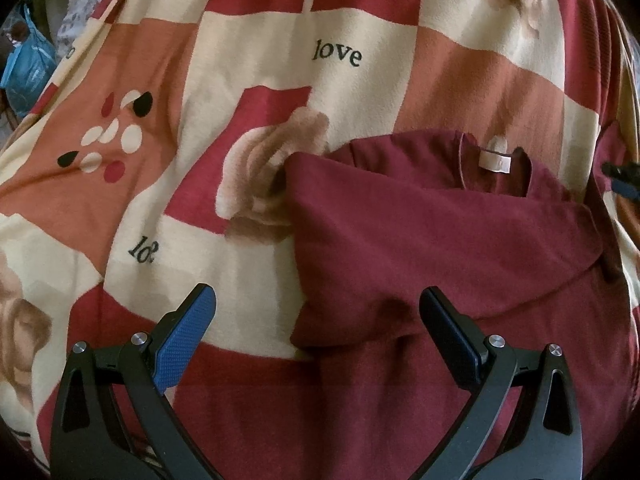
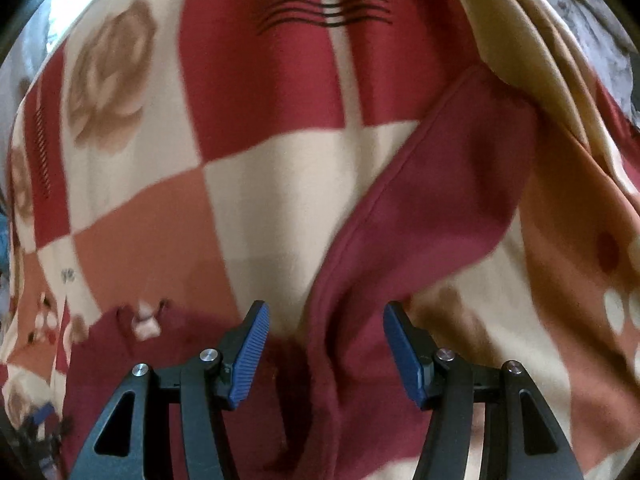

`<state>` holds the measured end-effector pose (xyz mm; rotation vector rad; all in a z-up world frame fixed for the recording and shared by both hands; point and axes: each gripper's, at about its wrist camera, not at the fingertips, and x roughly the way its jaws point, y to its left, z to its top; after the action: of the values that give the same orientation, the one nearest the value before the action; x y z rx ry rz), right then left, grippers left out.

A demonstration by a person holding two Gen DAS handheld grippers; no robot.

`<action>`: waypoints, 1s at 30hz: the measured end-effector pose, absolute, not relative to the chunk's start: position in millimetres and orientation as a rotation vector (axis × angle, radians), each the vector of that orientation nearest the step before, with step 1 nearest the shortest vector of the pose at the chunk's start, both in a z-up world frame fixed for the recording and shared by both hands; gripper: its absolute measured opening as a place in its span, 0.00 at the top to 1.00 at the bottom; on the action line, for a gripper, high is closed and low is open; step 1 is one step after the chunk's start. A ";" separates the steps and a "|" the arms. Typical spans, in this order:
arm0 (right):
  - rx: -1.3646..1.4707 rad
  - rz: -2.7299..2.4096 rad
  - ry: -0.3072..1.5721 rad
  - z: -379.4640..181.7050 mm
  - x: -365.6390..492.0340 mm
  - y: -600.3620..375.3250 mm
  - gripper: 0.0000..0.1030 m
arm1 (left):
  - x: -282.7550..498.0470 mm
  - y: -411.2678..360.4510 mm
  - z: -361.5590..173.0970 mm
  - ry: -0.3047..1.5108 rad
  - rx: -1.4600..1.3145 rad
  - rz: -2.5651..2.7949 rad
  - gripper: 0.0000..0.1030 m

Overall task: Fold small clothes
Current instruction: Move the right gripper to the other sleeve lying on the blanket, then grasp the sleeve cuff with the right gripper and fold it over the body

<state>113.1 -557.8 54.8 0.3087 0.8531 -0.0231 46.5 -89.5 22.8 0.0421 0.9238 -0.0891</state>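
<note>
Maroon shirt (image 1: 440, 240), checked rose blanket (image 1: 352, 92) beneath

"love" printed in dark letters on blanket (image 1: 352, 32), partial "lo" lower left

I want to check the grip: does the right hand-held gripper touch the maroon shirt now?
Apart. In the right wrist view the right hand-held gripper stands open, and the maroon shirt passes between its blue pads with a visible gap on both sides.

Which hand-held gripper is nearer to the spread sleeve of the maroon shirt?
Right. The right hand-held gripper is open right over the sleeve; the left hand-held gripper is open at the folded side.
</note>
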 end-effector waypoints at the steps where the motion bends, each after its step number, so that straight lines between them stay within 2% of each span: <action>1: 0.304 -0.035 0.850 54.6 118.7 -560.2 0.45 | 46.8 -89.8 22.4 0.926 0.046 -0.090 0.01; 3: 0.288 -0.082 0.842 52.8 132.9 -566.0 0.45 | 46.9 -89.5 21.8 0.929 0.051 -0.093 0.01; 6: 0.330 -0.141 0.820 53.3 144.4 -579.5 0.53 | 46.8 -89.7 21.5 0.931 0.050 -0.094 0.01; 15: 0.385 -0.120 0.805 52.0 172.1 -589.3 0.57 | 50.3 -90.5 15.8 0.947 0.051 -0.090 0.01; 16: 0.381 -0.129 0.814 49.7 175.7 -590.4 0.64 | 50.7 -90.6 15.5 0.948 0.052 -0.090 0.01; 18: 0.413 -0.140 0.809 47.3 177.2 -594.6 0.68 | 51.3 -90.2 15.0 0.950 0.051 -0.089 0.01; 20: 0.431 -0.132 0.806 46.8 175.6 -600.1 0.77 | 51.4 -89.5 14.9 0.951 0.046 -0.087 0.01; 22: 0.442 -0.111 0.806 48.0 172.7 -605.9 0.94 | 51.3 -89.5 15.5 0.951 0.045 -0.087 0.01; 30: 0.459 -0.007 0.714 87.1 125.7 -611.5 0.94 | 47.5 -85.2 25.2 0.923 0.028 -0.089 0.01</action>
<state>125.7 -611.5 87.1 0.4586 0.7137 -0.0065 47.5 -85.2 25.2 0.0278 0.9233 -0.0888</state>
